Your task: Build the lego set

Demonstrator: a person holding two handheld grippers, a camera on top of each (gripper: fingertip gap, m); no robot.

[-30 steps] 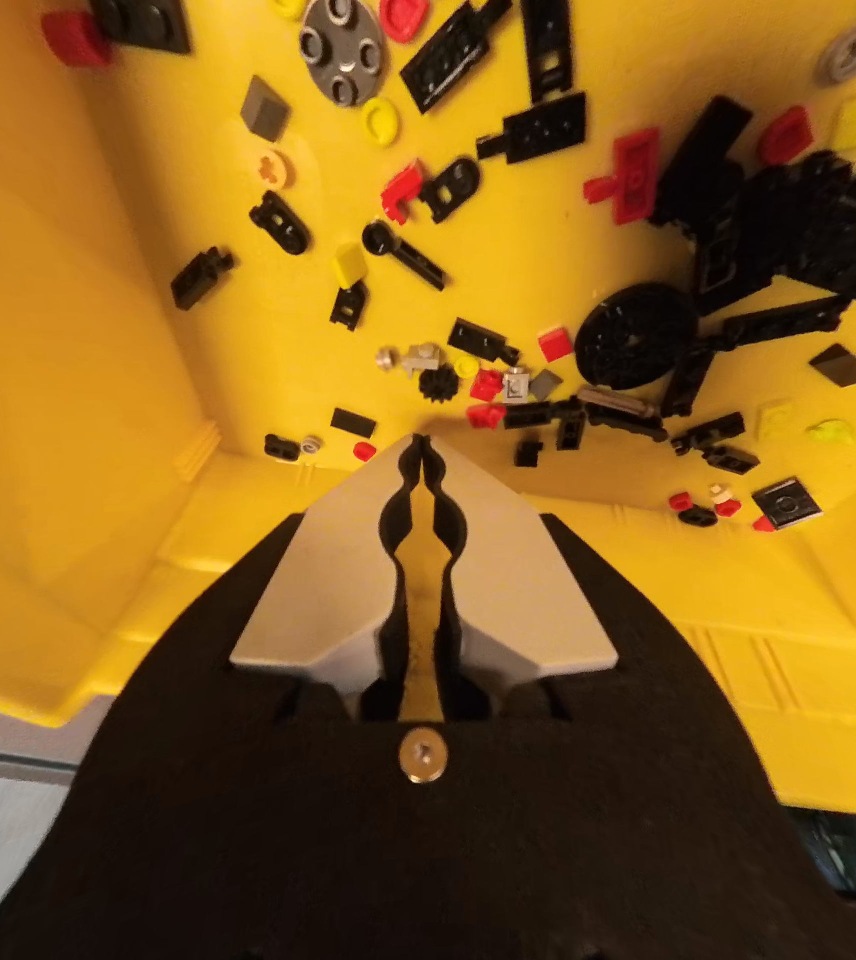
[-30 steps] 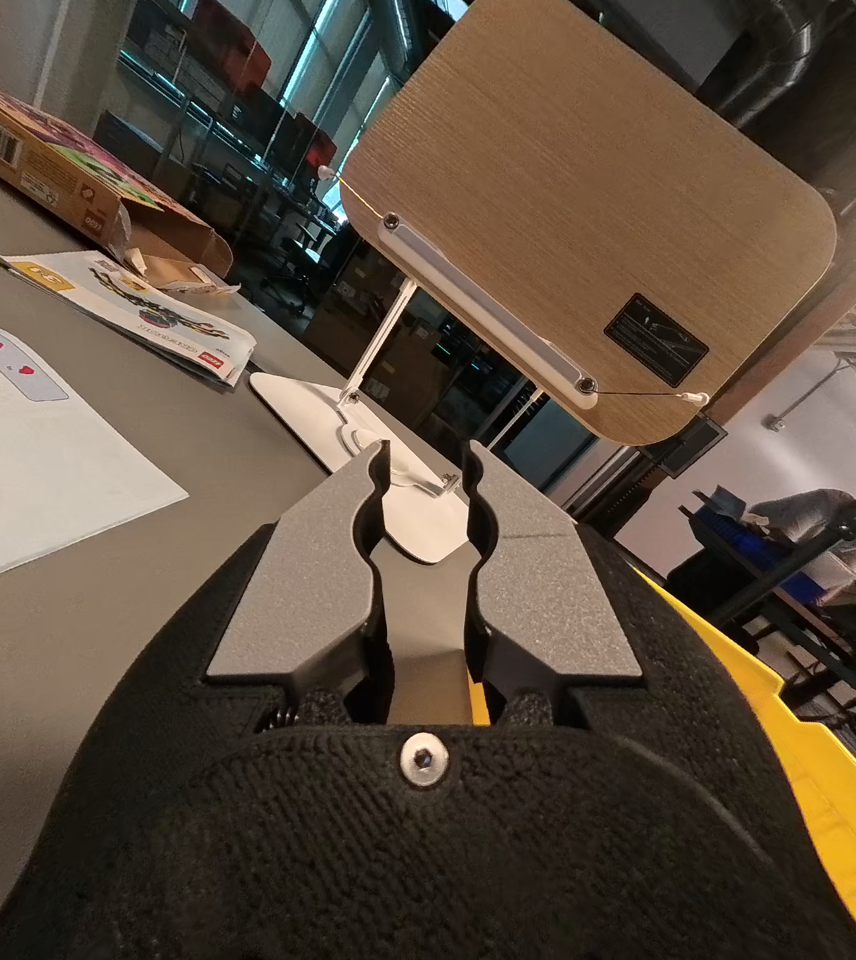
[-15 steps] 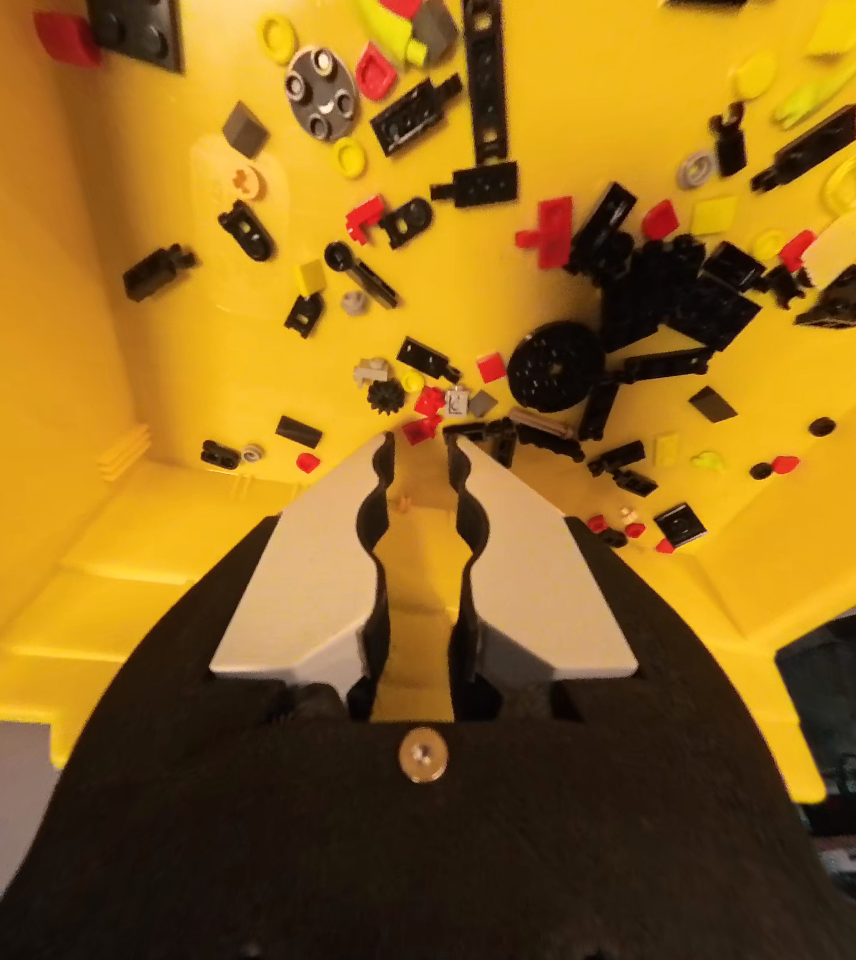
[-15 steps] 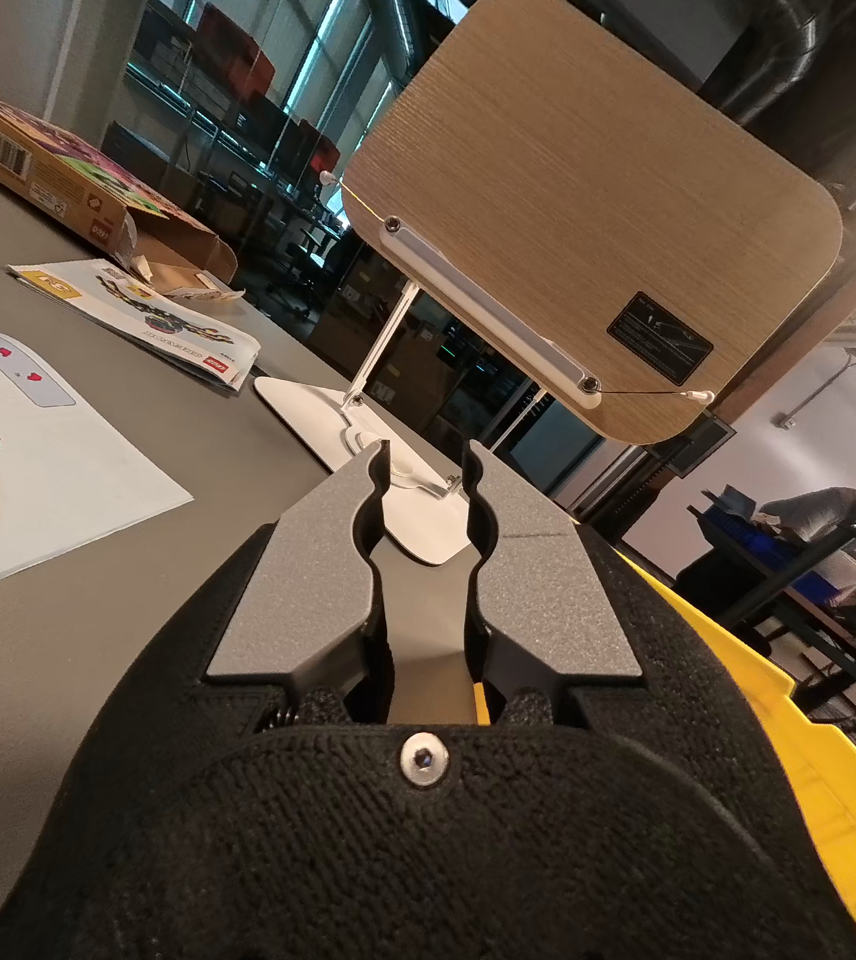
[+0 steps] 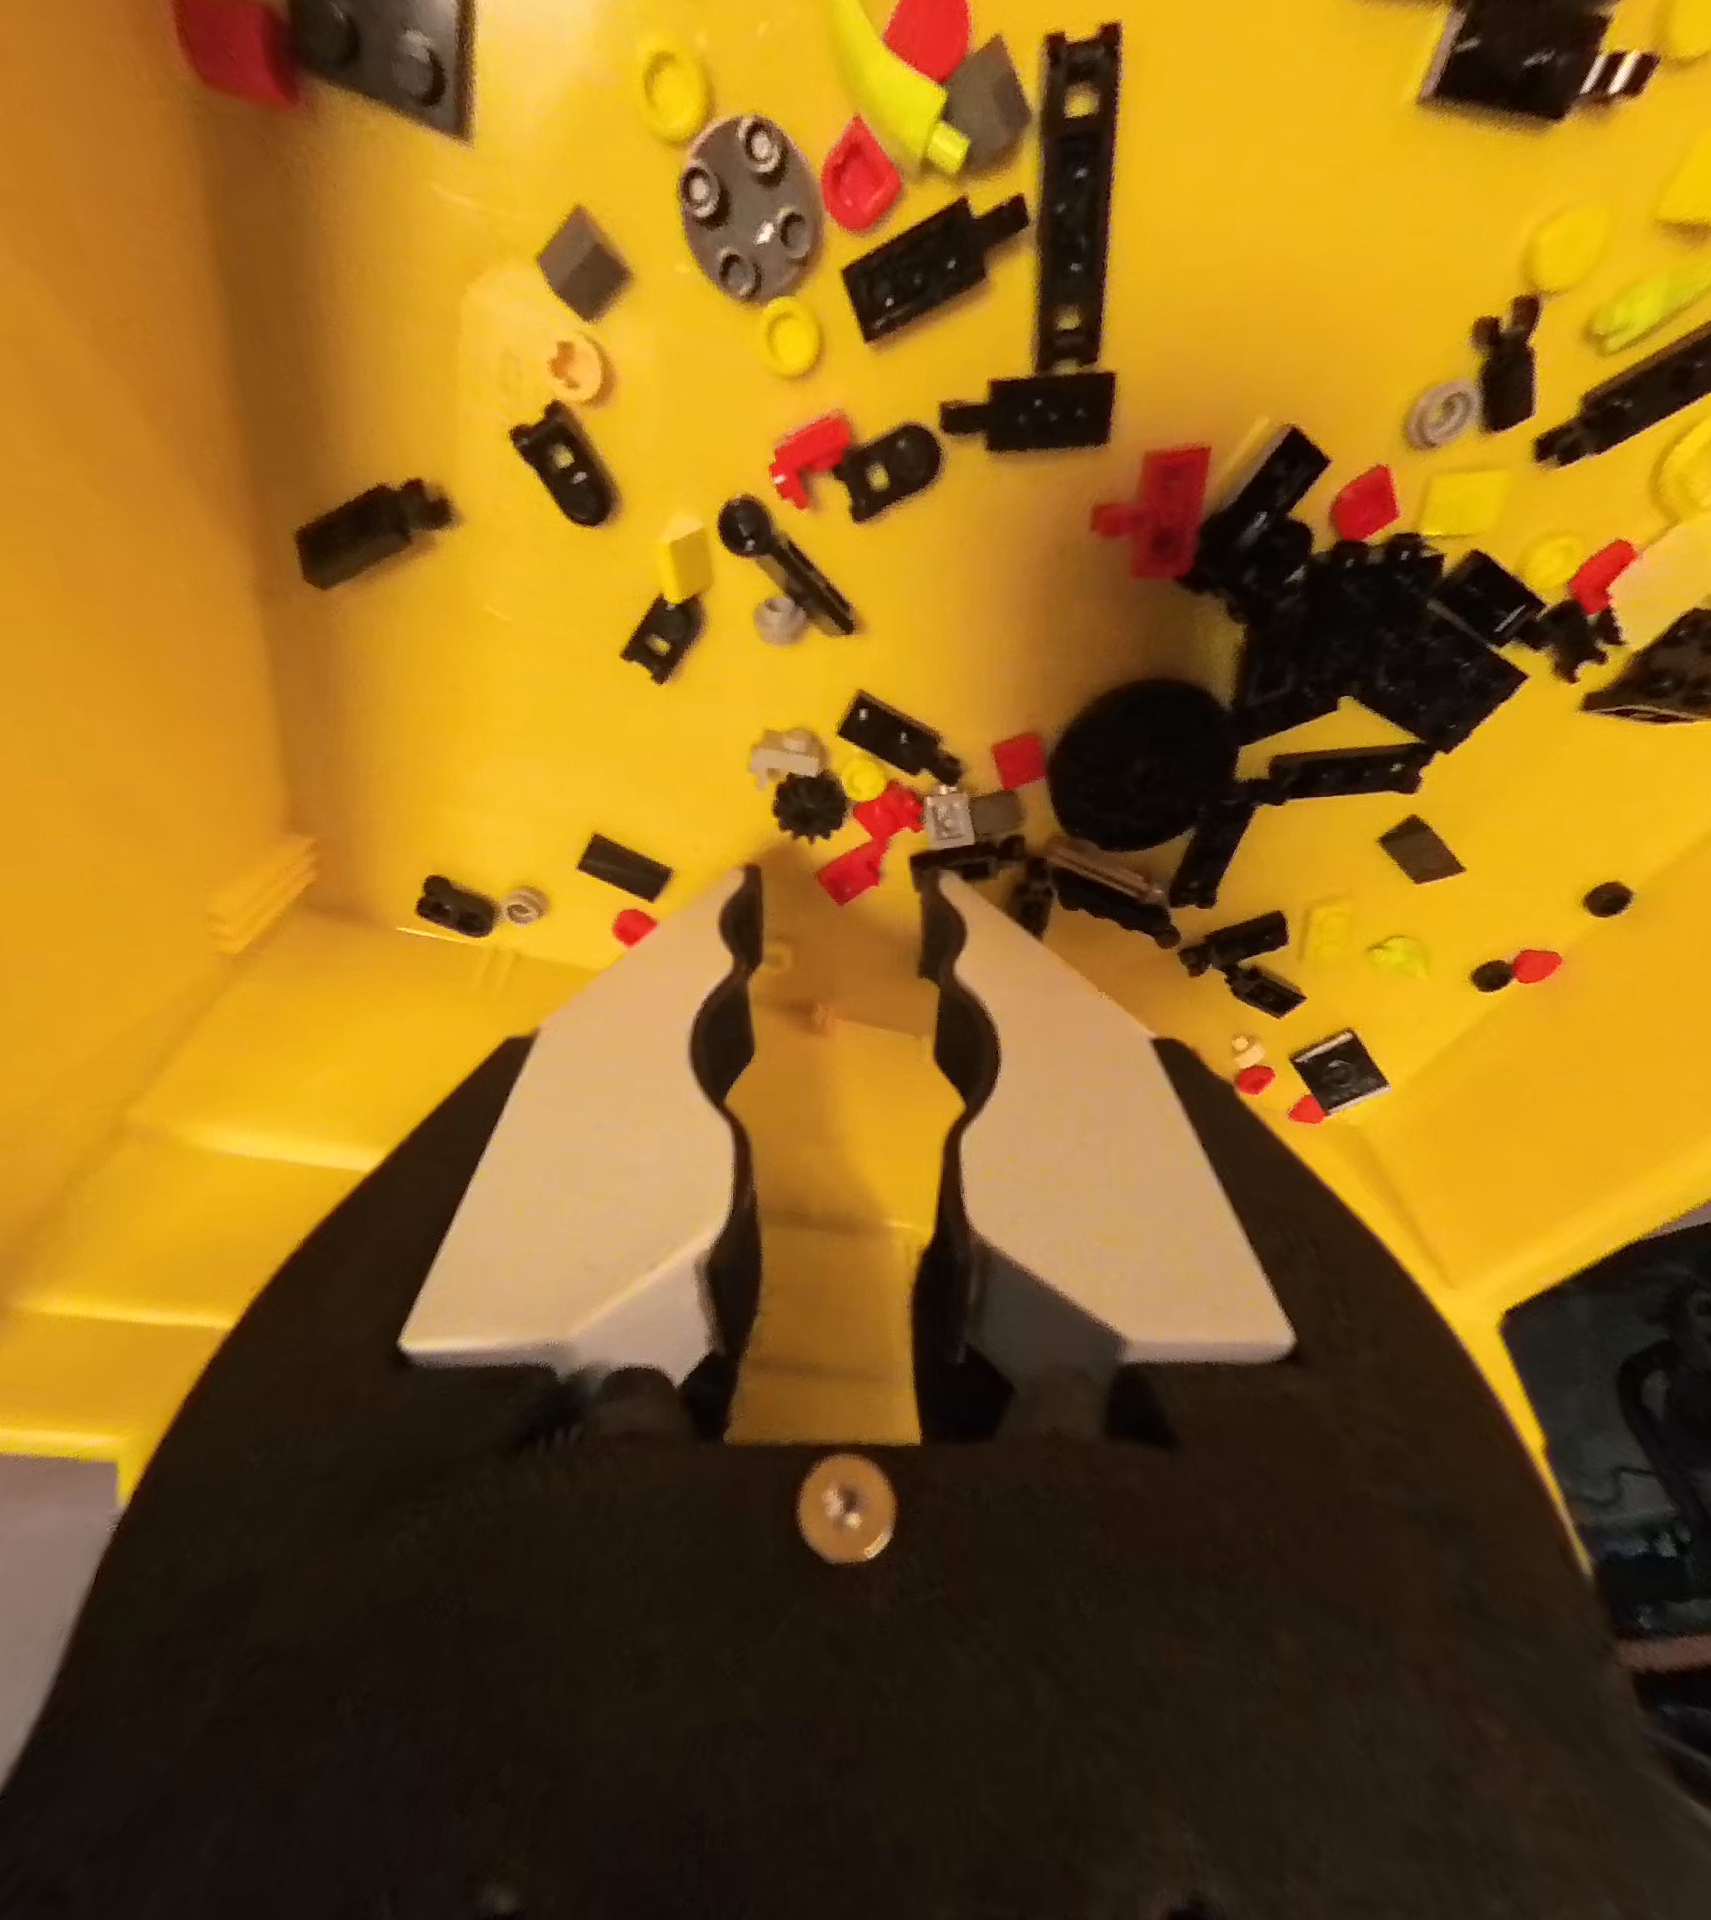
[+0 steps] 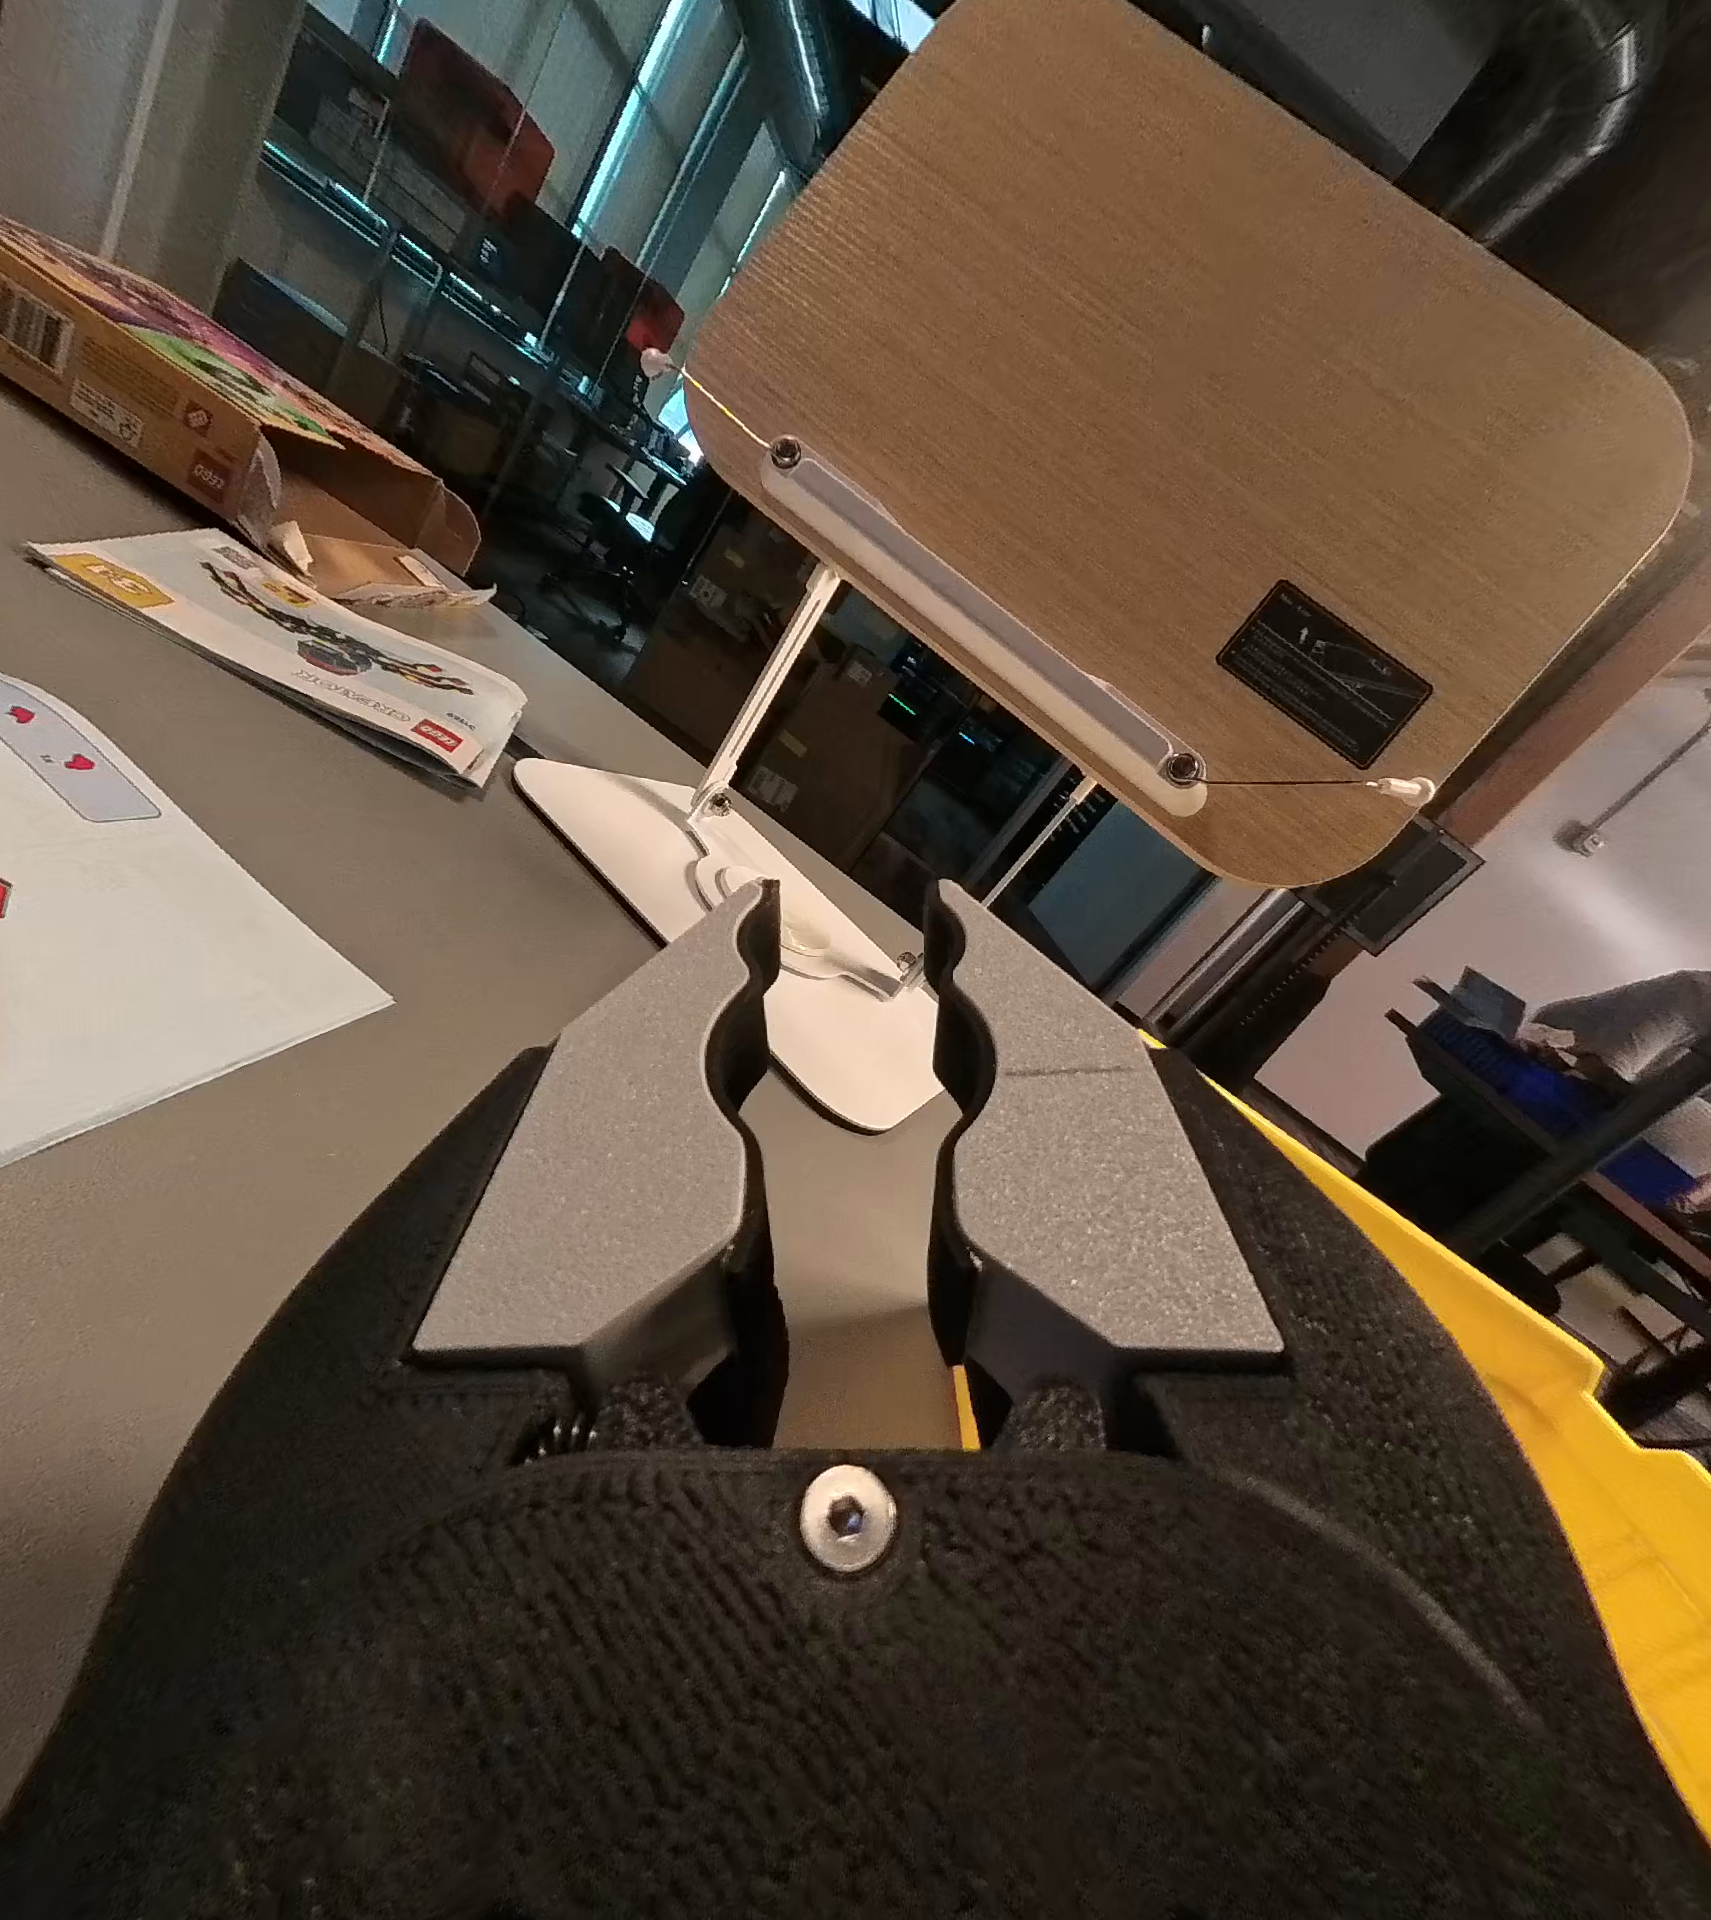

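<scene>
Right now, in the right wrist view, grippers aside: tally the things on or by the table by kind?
Cardboard box: 1
Instruction booklets: 2 (closed booklet, open booklet)
Wooden-panel stand: 1
Yellow tray: 1 (only its rim shows)
Total: 5

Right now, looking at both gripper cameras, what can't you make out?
- Left wrist view: near floor of the yellow plastic tray, hidden by the open left gripper.
- Same view: black brick cluster, too dark and blurred to separate pieces.
- Right wrist view: tray contents, only its rim shows beside the open right gripper.
- Open white instruction page, cut by the left edge.
</scene>
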